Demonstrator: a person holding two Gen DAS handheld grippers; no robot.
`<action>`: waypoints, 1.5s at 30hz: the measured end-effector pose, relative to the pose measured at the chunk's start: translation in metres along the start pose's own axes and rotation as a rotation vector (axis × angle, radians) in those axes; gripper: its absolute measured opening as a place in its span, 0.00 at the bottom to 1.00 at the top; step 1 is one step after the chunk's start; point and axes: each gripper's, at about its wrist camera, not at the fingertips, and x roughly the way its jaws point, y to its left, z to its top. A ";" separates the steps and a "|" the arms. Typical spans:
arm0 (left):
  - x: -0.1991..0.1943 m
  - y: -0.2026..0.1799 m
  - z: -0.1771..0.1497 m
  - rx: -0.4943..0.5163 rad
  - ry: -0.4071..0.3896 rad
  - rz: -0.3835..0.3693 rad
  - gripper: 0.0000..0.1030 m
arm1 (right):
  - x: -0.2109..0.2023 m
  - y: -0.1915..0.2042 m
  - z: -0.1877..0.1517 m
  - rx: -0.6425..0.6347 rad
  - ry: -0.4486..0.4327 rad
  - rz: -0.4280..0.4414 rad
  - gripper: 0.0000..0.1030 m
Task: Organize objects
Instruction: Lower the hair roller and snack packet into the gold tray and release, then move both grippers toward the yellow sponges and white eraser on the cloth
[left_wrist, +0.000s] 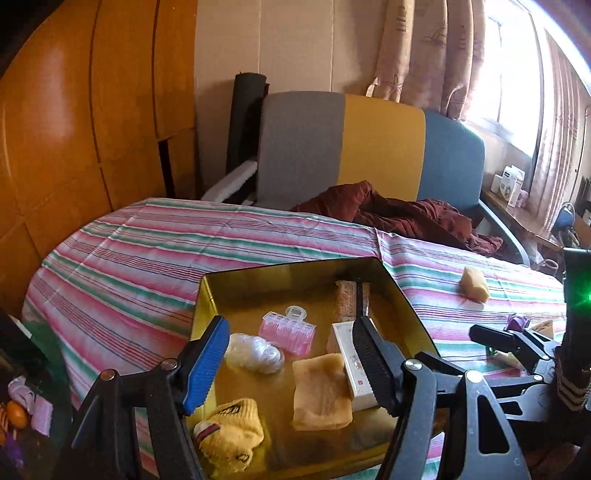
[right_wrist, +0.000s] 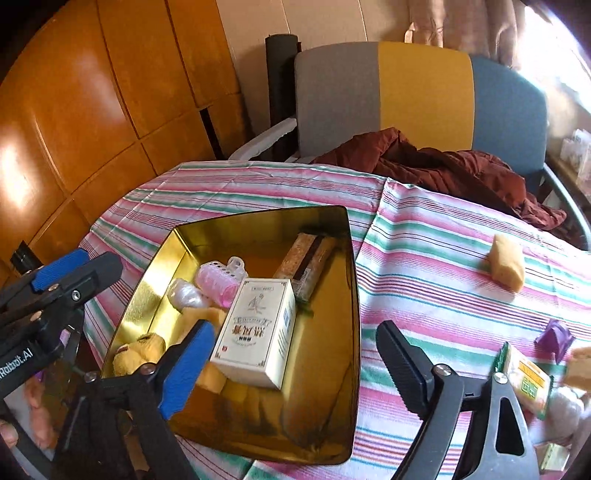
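Left wrist view: the left gripper (left_wrist: 291, 363) hangs over the near end of the gold tin (left_wrist: 295, 266), jaws wide apart with nothing pinched. In the tin lie a pink curler (left_wrist: 288, 331), a plastic-wrapped bundle (left_wrist: 254, 352), a tan cloth (left_wrist: 320, 393), a yellow sock (left_wrist: 231, 434) and a white box (left_wrist: 349, 363). A sponge (left_wrist: 474, 283) sits far right on the striped cloth (left_wrist: 147, 251).

Right wrist view: the right gripper (right_wrist: 295, 369) stands wide open and empty just near the white box (right_wrist: 260, 332), which rests in the tin (right_wrist: 354, 314). The sponge (right_wrist: 506, 266) and a purple clip (right_wrist: 555, 336) lie right of the tin.
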 end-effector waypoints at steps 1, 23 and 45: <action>-0.002 0.000 -0.003 0.001 -0.002 0.005 0.68 | -0.001 0.000 -0.002 0.000 -0.004 -0.003 0.91; 0.009 -0.001 -0.038 -0.037 0.116 -0.083 0.68 | -0.024 -0.030 -0.040 0.078 -0.038 -0.100 1.00; 0.010 -0.053 -0.032 0.095 0.144 -0.204 0.67 | -0.090 -0.179 -0.097 0.340 0.005 -0.324 1.00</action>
